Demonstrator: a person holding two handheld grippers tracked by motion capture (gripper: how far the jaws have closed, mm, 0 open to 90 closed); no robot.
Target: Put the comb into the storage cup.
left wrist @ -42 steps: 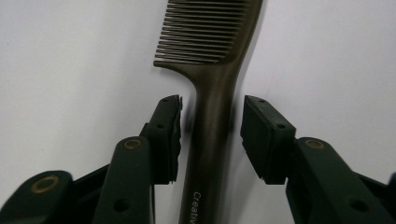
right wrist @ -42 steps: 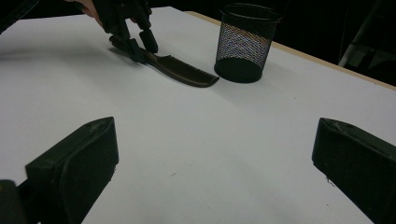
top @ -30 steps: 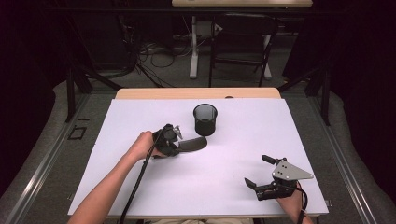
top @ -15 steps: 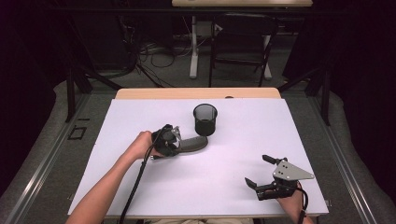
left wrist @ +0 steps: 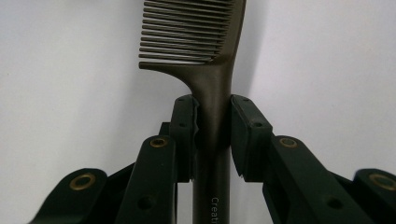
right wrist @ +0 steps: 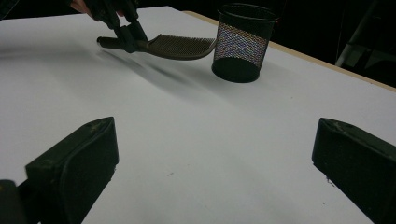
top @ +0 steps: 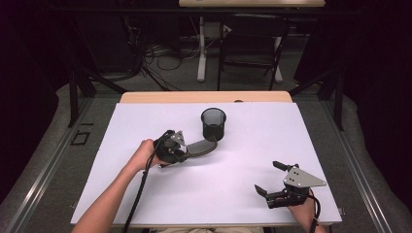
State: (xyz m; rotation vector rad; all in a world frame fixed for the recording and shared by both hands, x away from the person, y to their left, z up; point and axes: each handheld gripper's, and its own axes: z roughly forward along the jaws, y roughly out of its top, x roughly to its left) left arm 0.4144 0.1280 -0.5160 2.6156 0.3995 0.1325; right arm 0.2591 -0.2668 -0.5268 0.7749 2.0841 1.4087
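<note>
Left gripper (top: 187, 148) near table centre, slightly left, held in the person's left hand (top: 142, 154); jaws clamped tight on the handle of a dark comb (top: 201, 146), pads pressed against both sides just below where the teeth begin. Same grip seen close in the left gripper view: comb (left wrist: 212, 93) running straight up between the pads, teeth fanning off to the left at top, faint lettering low on the handle. Comb lifted clear of the white table cover (top: 145, 121), roughly level, shadow cast on the sheet beneath in the right gripper view. Far tip of comb (right wrist: 180, 46) reaching the side wall of a black mesh cup (top: 214, 124), touching or just beside it; cannot tell which. Cup (right wrist: 242, 42) upright, open end up, standing on the sheet towards the far edge, just beyond and to the right of the left gripper. Right gripper (top: 268, 178) well apart from both, near the front right corner of the table, grey three-cornered plate on top; jaws spread wide, nothing between them, bare sheet visible in the gap. Black cable trailing from left gripper along the forearm to the near table edge. Wooden table edge (top: 204, 97) showing beyond the sheet.
</note>
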